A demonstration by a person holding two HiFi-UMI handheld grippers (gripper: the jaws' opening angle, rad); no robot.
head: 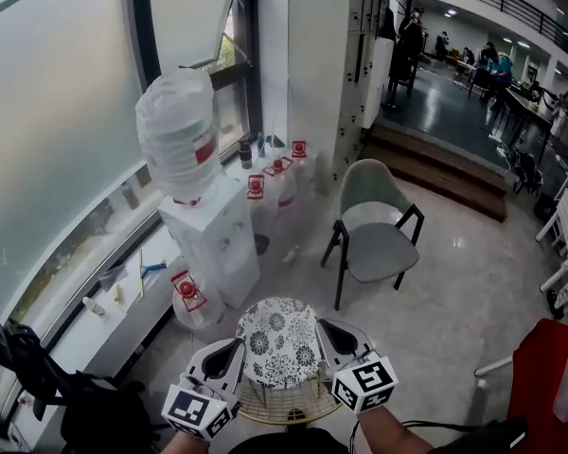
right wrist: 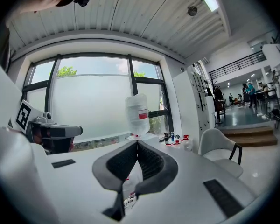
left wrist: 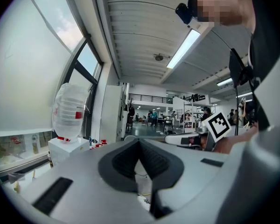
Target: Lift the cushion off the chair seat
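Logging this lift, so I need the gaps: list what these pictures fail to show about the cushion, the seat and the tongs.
- Seat: in the head view it is mostly under the cushion, and its legs are hidden.
- Gap between cushion and seat: the head view looks steeply down, so it cannot be judged.
- How much fabric the left tongs and right tongs pinch: the gripper views show only a floral sliver below closed tips.

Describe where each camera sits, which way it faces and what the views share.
Head view: on the head, looking down at the cushion between left gripper and right gripper; forearms show.
Left gripper view: on that gripper, facing the hall; its jaws and the right gripper's cube show.
Right gripper view: on that gripper, facing the window; its jaws show.
Shared: the bottle, in all three.
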